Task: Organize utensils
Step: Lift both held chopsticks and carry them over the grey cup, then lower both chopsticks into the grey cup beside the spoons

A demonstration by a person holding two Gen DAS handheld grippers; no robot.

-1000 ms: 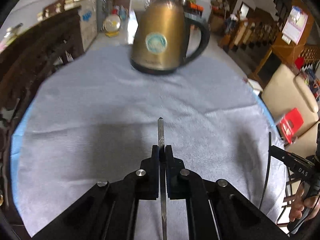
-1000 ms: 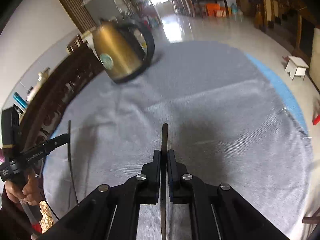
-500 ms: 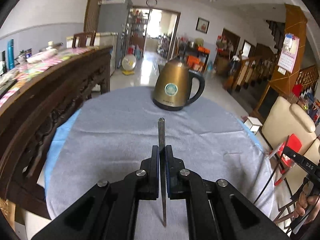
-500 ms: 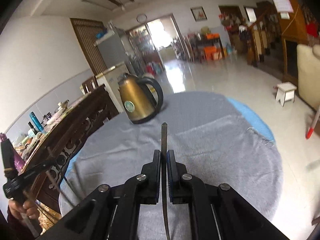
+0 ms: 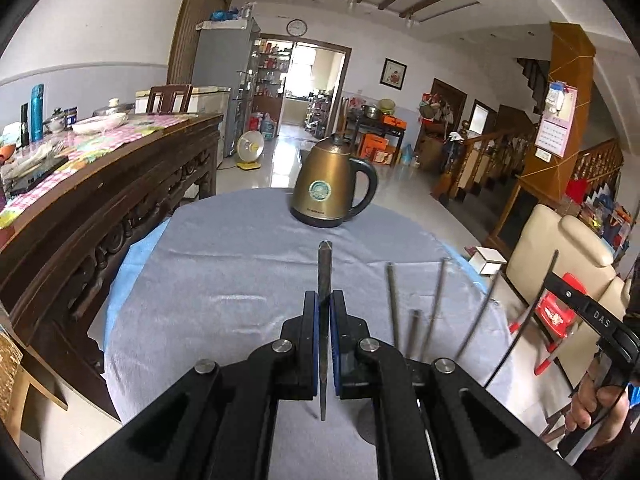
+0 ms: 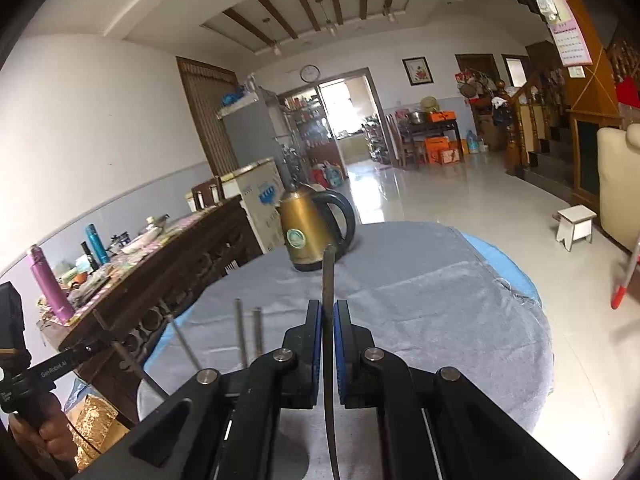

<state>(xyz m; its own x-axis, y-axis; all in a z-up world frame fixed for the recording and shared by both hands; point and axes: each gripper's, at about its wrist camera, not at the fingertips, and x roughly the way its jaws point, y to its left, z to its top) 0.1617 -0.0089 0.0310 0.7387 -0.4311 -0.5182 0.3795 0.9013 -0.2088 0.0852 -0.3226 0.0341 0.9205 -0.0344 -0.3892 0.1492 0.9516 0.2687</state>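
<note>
The left gripper [image 5: 325, 300] pinched a slim metal utensil handle [image 5: 323, 280] between its blue-faced pads [image 5: 335, 344], the jaws pressed together on it; the handle ran along the line of the fingers, its pointed end toward the bronze electric kettle [image 5: 329, 184] and its other end trailing back under the gripper body. The right gripper [image 6: 328, 312] likewise clamped a flat, slightly curved metal handle [image 6: 329, 280], whose tip overlapped the kettle's base in the right wrist view (which kind of utensil either was could not be told, the working ends being hidden).

The kettle stood upright at the far side of a round table under a grey cloth [image 5: 224, 280], handle to the right. Nearer than the kettle, between the two grippers, several thin metal rods [image 5: 394, 300] rose upright from a container mostly hidden behind the gripper bodies; only part of a grey rim [image 6: 294, 456] showed.

To the left of the kettle ran a dark carved wooden sideboard [image 5: 100, 208] bearing bottles and dishes. A hand [image 5: 588, 404] on the right gripper's grip appeared at the edge of the left wrist view.
</note>
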